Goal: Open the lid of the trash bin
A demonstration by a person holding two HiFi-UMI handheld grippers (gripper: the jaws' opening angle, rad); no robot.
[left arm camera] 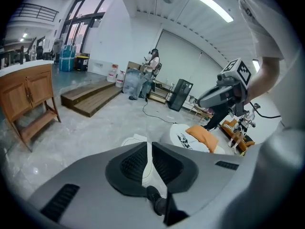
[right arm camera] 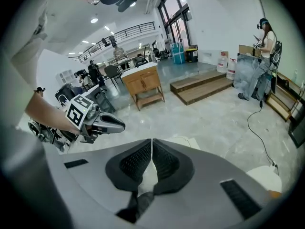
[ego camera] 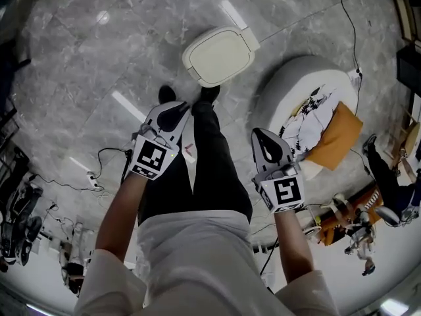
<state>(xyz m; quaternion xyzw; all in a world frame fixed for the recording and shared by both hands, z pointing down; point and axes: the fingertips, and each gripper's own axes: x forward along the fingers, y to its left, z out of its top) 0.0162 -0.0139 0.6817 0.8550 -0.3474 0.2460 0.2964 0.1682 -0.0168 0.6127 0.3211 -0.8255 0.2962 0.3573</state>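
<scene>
A: Where's the bin?

B: Cream plastic trash bin [ego camera: 218,56], rounded-square, on the grey marble floor [ego camera: 79,58], straight ahead of the person's feet. Its lid [ego camera: 217,59] lies flat, i.e. closed. One black shoe [ego camera: 209,93] is right at the bin's near edge.

A: Grippers?

B: Left gripper [ego camera: 172,112] & right gripper [ego camera: 262,137] are both up in the air, either side of the black trousers [ego camera: 210,163]. Both point fwd & down toward the bin, neither touching it. In the head view the right one is further off.

A: Fingers?

B: Left gripper view: black ribbed fingers [left arm camera: 131,163] pressed together, nothing b/w them, bin just past the tips. Right gripper view: same, fingers [right arm camera: 136,163] closed on nothing, bin beyond them.

A: Anything else nr the bin?

B: White round beanbag [ego camera: 283,84] just to its right in the head view, w/ an orange cushion [ego camera: 339,137] on it. Wooden cabinet [left arm camera: 26,92] & low wooden steps [left arm camera: 90,97] are well apart from it, in the bkgd. There's also a person [right arm camera: 264,37] standing far back.
</scene>
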